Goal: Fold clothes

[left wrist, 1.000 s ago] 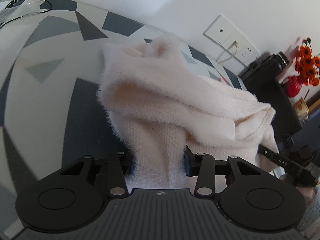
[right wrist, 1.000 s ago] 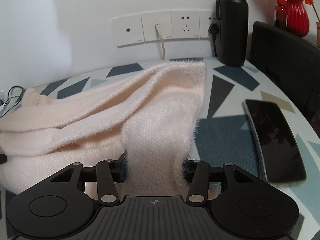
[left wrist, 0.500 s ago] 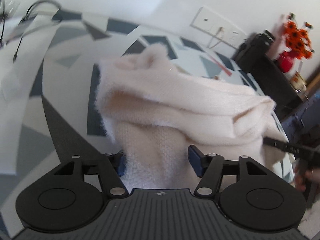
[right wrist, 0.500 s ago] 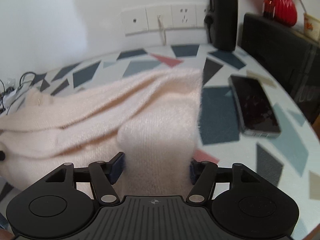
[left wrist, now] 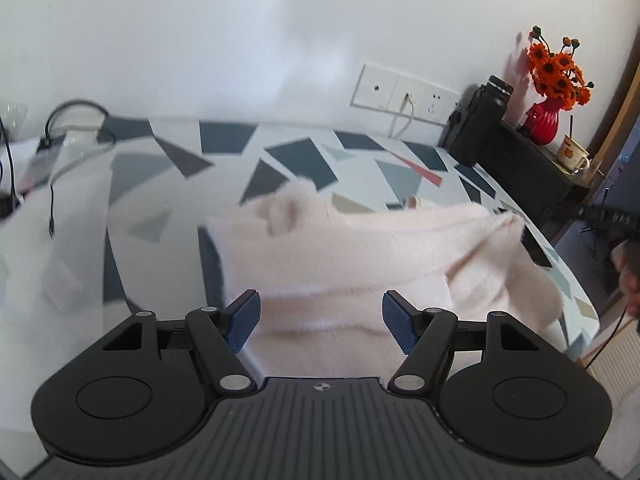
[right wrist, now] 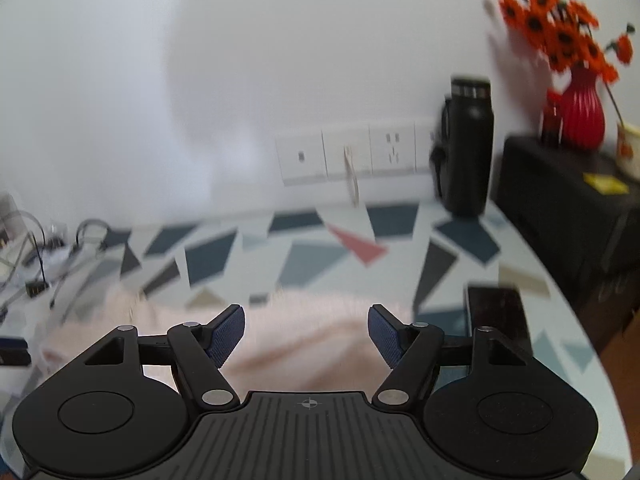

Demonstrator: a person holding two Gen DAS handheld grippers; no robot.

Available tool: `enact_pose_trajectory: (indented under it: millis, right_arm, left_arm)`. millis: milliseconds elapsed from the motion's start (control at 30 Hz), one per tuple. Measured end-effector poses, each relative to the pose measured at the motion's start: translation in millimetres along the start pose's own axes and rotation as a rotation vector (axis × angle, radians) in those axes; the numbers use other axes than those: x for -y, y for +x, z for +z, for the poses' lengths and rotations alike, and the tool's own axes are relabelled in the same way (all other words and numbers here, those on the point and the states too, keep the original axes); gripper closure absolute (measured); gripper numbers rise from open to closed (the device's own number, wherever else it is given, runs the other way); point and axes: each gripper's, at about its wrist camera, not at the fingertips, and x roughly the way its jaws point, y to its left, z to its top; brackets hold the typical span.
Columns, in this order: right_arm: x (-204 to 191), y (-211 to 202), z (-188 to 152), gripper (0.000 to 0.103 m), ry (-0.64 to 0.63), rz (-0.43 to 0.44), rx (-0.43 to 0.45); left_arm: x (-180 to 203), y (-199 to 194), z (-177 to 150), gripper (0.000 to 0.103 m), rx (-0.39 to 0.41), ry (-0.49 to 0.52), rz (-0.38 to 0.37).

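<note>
Your left gripper (left wrist: 319, 322) stands wide apart, its blue pads (left wrist: 242, 321) clear of the fabric and holding nothing; the pink fuzzy sweater (left wrist: 360, 256) lies bunched on the counter (left wrist: 296, 160) directly ahead of and beneath it, folded over itself with a loose flap hanging toward the counter's right edge. Your right gripper (right wrist: 306, 336) is likewise spread wide and empty, its pads above the same sweater (right wrist: 304, 336), which lies flat below and extends toward the left of that view. A dark phone (right wrist: 498, 316) lies on the counter just right of the sweater. At the back wall you have a row of white sockets (right wrist: 348, 156) with a white cable plugged in, a black flask (right wrist: 466, 148) standing beside them, and a red vase (right wrist: 580, 112) of orange flowers on a black cabinet (right wrist: 568, 204). Cables (left wrist: 52, 152) and clear plastic lie at the counter's far left. The right wrist view is motion-blurred.
</note>
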Motion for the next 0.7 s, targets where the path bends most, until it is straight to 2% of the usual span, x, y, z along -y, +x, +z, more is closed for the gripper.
enact_pose_trajectory:
  millis: [133,233,333,433,500,600,700]
  right_arm:
    - [-4,9,38,0.038,0.056,0.034,0.107]
    - [-4,24,52,0.038,0.095,-0.001,0.148]
    - [6,39,48,0.035,0.155,-0.002,0.109]
    - [17,48,27,0.034,0.15,-0.016,0.041]
    - [21,53,9,0.034,0.117,-0.044,-0.005]
    - [25,61,-14,0.034,0.054,-0.092,-0.079]
    - [24,67,-26,0.034,0.009,-0.124,-0.133]
  left_arm:
    - [2,11,19,0.034,0.017,0.043,-0.005]
    - [9,32,28,0.034,-0.033,0.1,0.007]
    - [16,44,20,0.034,-0.101,0.185,0.03]
    - [21,47,7,0.034,-0.139,0.269,0.069]
    - [20,46,1,0.034,-0.131,0.285,0.128]
    - [11,46,1,0.034,-0.134,0.264,0.168]
    - [9,51,4,0.034,-0.144,0.305,0.219]
